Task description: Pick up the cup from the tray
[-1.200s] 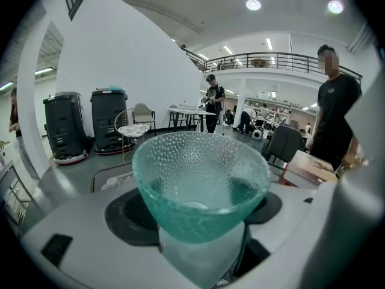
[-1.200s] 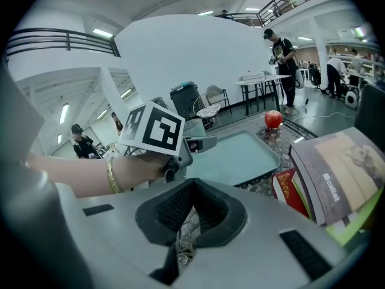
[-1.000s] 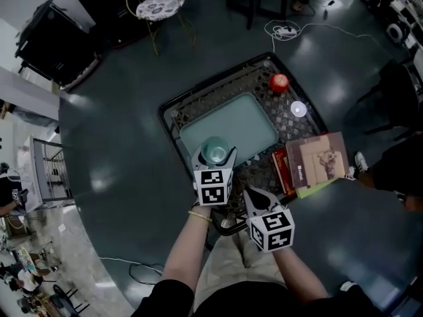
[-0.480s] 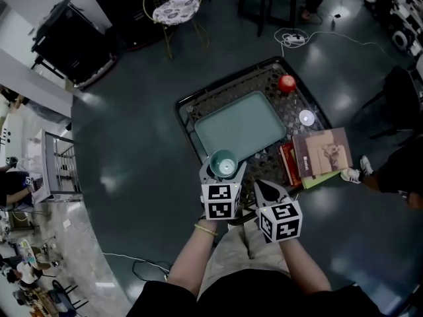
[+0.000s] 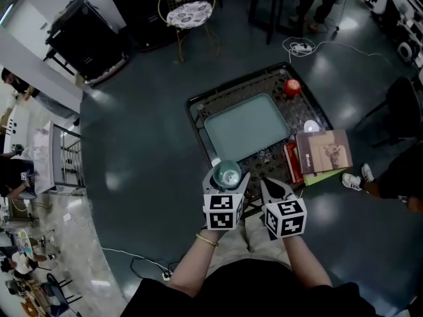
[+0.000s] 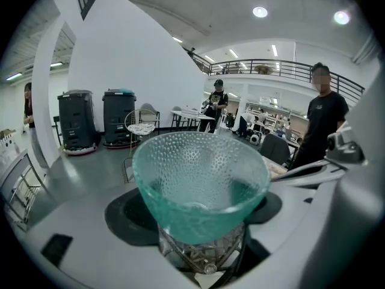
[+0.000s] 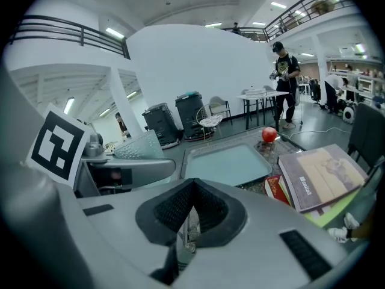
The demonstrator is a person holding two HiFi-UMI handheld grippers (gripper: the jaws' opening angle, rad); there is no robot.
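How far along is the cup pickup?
Done: the dimpled teal glass cup sits clamped in the left tongs, lifted clear of the pale rectangular tray. In hand: just holding it up. Left: nothing of the pickup itself.

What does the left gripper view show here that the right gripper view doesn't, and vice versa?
Only the left gripper view: the open mouth of the translucent green dimpled glass cup, clamped between the left fingers, and a person in a black T-shirt at right.
Only the right gripper view: the pale teal rectangular tray, the round red fruit, the stacked books, and the right fingers closed on nothing.
Both: the cup (side-on in the right one), two black bins and a wire chair.
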